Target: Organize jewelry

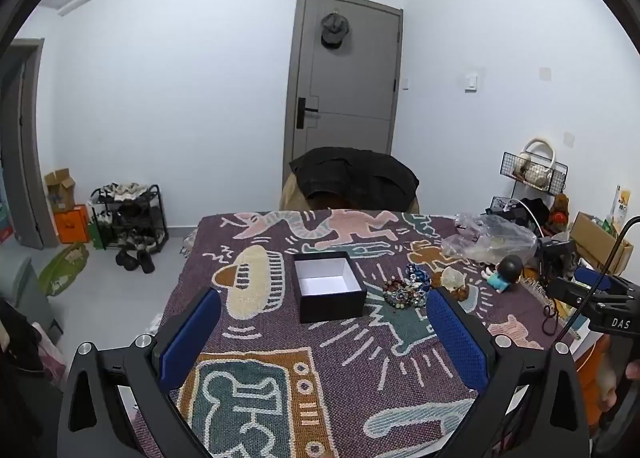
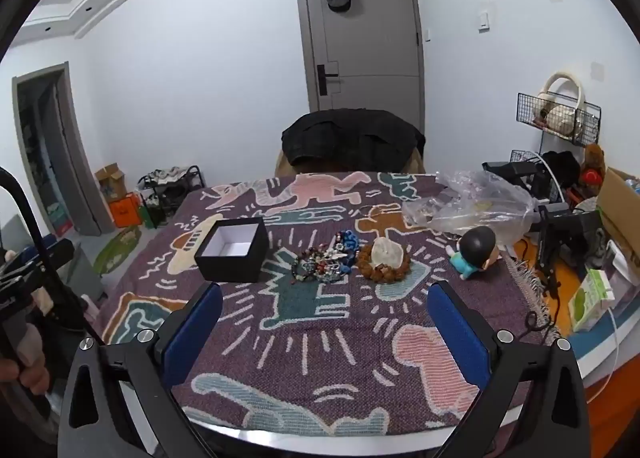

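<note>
**Both my grippers were wide open over the desk**

I held my left gripper (image 1: pixel 322 332) above the near edge of the desk, and its blue pads (image 1: pixel 191 338) stood far apart with nothing between them. A patterned blanket (image 2: pixel 320 338) with funny figures covered the desk.

Going from left to right, a black box (image 2: pixel 234 256) came first. It sat left of the middle of the desk, open on top, white inside, and I saw nothing in it. Just beside it, to the right, lay a pile of bead bracelets (image 2: pixel 324 262). Next to the pile sat a ring of brown beads (image 2: pixel 383 258) with a pale stone (image 2: pixel 385 252) in its middle. Further right, a small toy figure (image 2: pixel 474 252) with a dark round head lay near the right edge. A clear plastic bag (image 2: pixel 476 201) lay behind it, toward the far right corner.

My right gripper (image 2: pixel 326 328) was over the near edge too, pads wide apart, holding nothing. The jewelry was still out on the blanket, not in the box.
</note>
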